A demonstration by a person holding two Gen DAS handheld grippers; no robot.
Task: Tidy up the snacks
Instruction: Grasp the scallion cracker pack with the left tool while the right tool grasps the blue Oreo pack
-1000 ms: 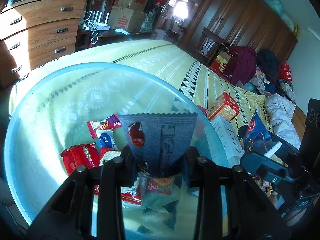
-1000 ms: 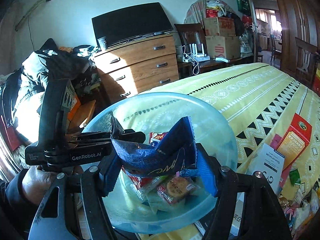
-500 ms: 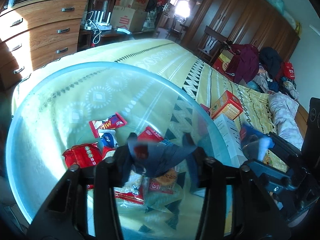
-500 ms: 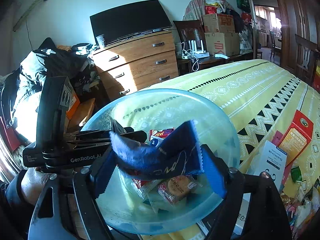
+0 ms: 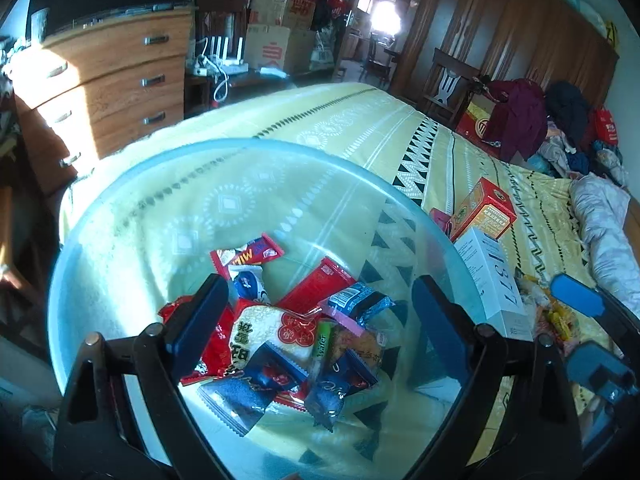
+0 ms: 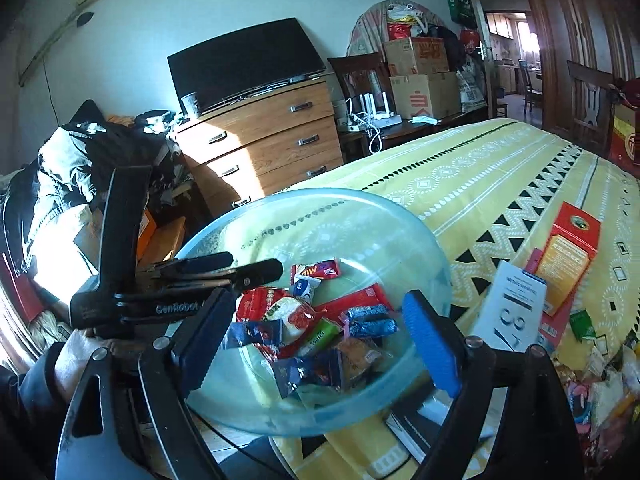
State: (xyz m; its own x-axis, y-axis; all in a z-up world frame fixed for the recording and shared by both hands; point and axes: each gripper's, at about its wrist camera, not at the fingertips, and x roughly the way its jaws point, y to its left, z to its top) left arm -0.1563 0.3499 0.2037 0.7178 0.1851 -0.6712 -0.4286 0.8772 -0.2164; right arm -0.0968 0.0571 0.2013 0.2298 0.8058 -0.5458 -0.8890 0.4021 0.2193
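Over on the left, a wooden dresser (image 6: 264, 148) catches the sun, a dark flat screen (image 6: 244, 64) leaning on top of it. In front of that, the left gripper (image 5: 316, 316) hangs over the near edge of the clear blue bowl (image 6: 360, 208), jaws spread wide with nothing between them. You can see its black body from the other side too (image 6: 176, 280), held in a hand (image 6: 80, 356) beside the bowl's left rim.

Inside the bowl lies the pile of snacks (image 5: 296, 332): a white and red rice cracker pack (image 5: 276, 332) in the middle, a red wrapper (image 5: 320, 284) behind it, a silvery blue packet (image 6: 372, 320) to the right, and two dark blue packets (image 5: 256, 388) at the front, loose on the heap.

The right gripper (image 6: 316, 340) hovers over the same bowl, its blue-padded fingers (image 6: 432, 348) wide apart and holding nothing.

Moving right, the bowl sits on the yellow patterned bedspread (image 6: 480, 172). Just beside it stands a white box (image 6: 512, 308), then an orange and red box (image 6: 568, 256), with more loose wrapped snacks (image 6: 600, 384) scattered at the far right.
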